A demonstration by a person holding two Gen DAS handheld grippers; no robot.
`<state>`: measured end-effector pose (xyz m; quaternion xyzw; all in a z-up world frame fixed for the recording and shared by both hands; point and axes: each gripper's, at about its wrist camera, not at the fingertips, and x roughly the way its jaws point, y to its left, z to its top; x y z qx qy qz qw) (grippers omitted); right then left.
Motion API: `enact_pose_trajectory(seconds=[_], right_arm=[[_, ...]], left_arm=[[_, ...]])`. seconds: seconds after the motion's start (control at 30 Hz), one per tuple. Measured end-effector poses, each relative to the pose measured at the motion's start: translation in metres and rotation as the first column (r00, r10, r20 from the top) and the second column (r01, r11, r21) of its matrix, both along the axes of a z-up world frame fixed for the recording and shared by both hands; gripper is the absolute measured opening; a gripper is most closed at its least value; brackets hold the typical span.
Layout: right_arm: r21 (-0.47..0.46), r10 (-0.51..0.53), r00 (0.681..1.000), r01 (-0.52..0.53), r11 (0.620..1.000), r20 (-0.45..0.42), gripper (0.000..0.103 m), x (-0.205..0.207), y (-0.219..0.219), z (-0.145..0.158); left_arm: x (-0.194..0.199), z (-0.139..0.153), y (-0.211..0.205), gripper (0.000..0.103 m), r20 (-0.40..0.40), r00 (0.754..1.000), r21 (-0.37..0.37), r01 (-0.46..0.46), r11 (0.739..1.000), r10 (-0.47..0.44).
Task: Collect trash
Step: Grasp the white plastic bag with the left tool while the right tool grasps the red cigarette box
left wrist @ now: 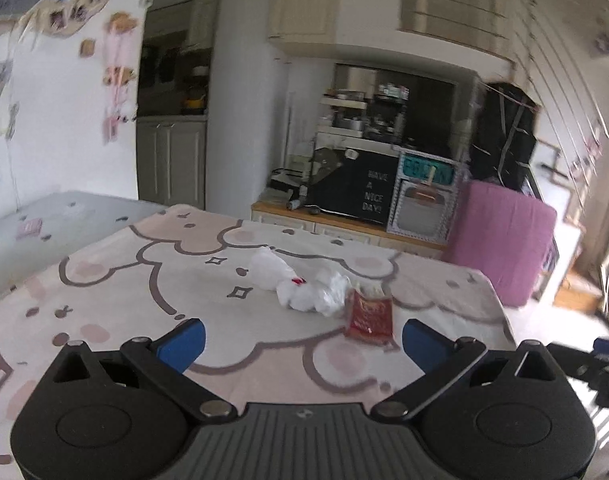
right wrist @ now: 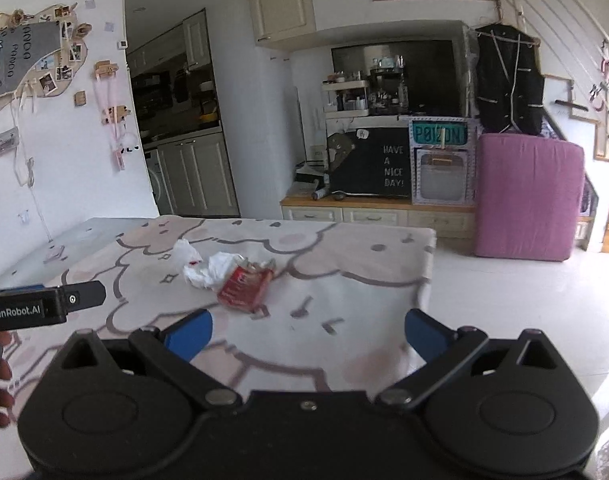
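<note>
Both claws, left claw and right claw, gape empty short of crumpled white plastic bag and flat red foil wrapper on cloth-covered counter; light, soft, pinch bunched folds.

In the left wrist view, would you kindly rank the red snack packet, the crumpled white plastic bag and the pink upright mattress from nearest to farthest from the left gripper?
1. Red snack packet: on the tablecloth, just ahead of the left gripper, toward its right finger.
2. Crumpled white plastic bag: just behind the packet, centre of the table.
3. Pink upright mattress: beyond the table, far right.
</note>
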<state>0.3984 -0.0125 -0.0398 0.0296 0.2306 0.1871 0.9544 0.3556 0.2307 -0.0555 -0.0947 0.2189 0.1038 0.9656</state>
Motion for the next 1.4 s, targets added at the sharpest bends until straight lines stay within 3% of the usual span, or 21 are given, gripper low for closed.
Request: enact_pose_trajectory(seconds=[0.2,0.47,0.73,0.87,0.97,1.13,1.23,1.33,1.4], right_arm=[[0.023,-0.002,0.998,0.003,1.0,-0.066,0.103,0.059,0.037,-0.011],[-0.02,0.036,0.984,-0.04,0.999,-0.175,0.103,0.133,0.095,-0.043],[-0.085,0.081,0.964,-0.105,0.991,-0.252,0.103,0.168,0.142,-0.077],[-0.146,0.073,0.964,-0.113,0.983,-0.257,0.103,0.174,0.151,-0.088],[-0.164,0.062,0.968,-0.103,0.981,-0.241,0.103,0.174,0.143,-0.09],[-0.169,0.048,0.977,-0.084,0.982,-0.209,0.098,0.177,0.122,-0.088],[-0.178,0.033,0.981,-0.068,0.982,-0.191,0.096,0.179,0.11,-0.087],[-0.174,0.042,0.982,-0.074,0.982,-0.182,0.093,0.181,0.1,-0.087],[-0.167,0.055,0.984,-0.084,0.982,-0.172,0.092,0.182,0.096,-0.085]], left_arm=[[0.048,-0.005,0.016,0.103,-0.029,0.999,-0.045,-0.038,0.998,0.037],[0.099,-0.017,0.036,0.103,-0.094,0.992,-0.067,-0.087,0.994,0.08],[0.118,-0.023,0.061,0.103,-0.116,0.987,-0.117,-0.125,0.985,0.111],[0.129,-0.03,0.066,0.103,-0.17,0.975,-0.218,-0.181,0.959,0.145],[0.135,-0.038,0.069,0.103,-0.178,0.973,-0.339,-0.2,0.919,0.146],[0.151,-0.055,0.072,0.103,-0.213,0.96,-0.521,-0.269,0.81,0.181],[0.158,-0.063,0.07,0.103,-0.228,0.949,-0.618,-0.313,0.721,0.217],[0.162,-0.073,0.066,0.103,-0.24,0.941,-0.718,-0.337,0.609,0.238],[0.168,-0.078,0.063,0.103,-0.254,0.93,-0.747,-0.364,0.556,0.267]])
